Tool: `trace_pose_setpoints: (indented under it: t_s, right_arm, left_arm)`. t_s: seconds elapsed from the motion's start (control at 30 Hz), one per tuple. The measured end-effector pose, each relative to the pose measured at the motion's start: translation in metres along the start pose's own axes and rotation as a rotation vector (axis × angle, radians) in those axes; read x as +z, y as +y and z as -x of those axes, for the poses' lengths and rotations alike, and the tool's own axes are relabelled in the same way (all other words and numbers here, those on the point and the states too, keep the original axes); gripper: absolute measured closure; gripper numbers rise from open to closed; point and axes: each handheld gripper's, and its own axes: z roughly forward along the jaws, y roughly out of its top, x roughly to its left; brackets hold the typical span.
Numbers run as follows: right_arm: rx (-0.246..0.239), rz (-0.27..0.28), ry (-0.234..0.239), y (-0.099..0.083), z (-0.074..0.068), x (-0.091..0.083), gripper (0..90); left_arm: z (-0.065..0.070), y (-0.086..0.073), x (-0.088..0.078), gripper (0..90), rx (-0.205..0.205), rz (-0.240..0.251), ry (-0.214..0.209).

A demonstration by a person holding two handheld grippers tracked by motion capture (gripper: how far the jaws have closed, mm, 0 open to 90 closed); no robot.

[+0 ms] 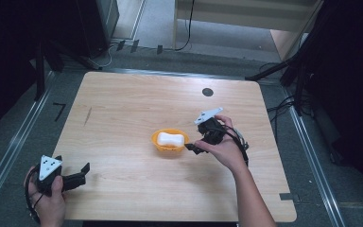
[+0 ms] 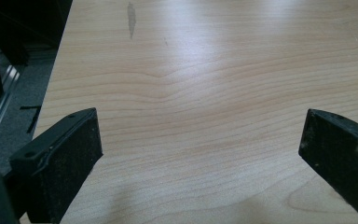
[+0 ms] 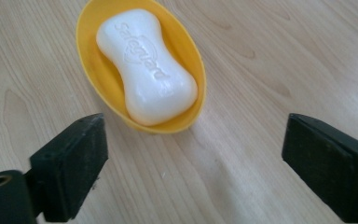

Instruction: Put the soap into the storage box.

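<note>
A white bar of soap (image 1: 170,139) (image 3: 145,65) lies in a yellow oval dish (image 1: 169,148) (image 3: 191,65) near the middle of the wooden table (image 1: 123,118). My right gripper (image 1: 192,147) (image 3: 193,158) stands just right of the dish, open, with bare wood between its jaws and the dish a little ahead of them. My left gripper (image 1: 84,170) (image 2: 200,154) rests at the table's front left corner, open wide over bare wood, with nothing between its jaws.
A small dark round mark (image 1: 207,91) sits near the table's far edge. A dark streak (image 1: 88,116) (image 2: 131,18) marks the wood at the left. Metal rails (image 1: 14,142) run along both sides of the table, and cables (image 1: 283,106) lie on the floor at the right.
</note>
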Motion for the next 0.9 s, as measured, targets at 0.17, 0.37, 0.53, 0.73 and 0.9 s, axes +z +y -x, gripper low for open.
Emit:
trace_pose_setpoints:
  t_s: [0.17, 0.37, 0.53, 0.73, 0.9]
  right_arm:
    - [0.048, 0.025, -0.008, -0.016, 0.002, -0.003, 0.6]
    - [0.084, 0.048, -0.035, -0.038, 0.004, -0.007, 0.4]
    - [0.098, 0.059, -0.054, -0.049, 0.004, -0.010, 0.4]
    - [0.127, 0.074, -0.076, -0.068, 0.003, -0.015, 0.4]
    - [0.149, 0.091, -0.081, -0.083, 0.002, -0.018, 0.4]
  left_arm:
    - [0.000, 0.000, 0.000, 0.0, 0.000, -0.001, -0.002]
    - [0.000, 0.000, 0.000, 0.0, 0.001, 0.000, -0.002]
    - [0.000, 0.000, 0.000, 0.0, 0.003, 0.000, -0.002]
    - [0.000, 0.000, 0.000, 0.0, 0.007, 0.000, 0.000]
    - [0.000, 0.000, 0.000, 0.0, 0.009, -0.001, 0.000]
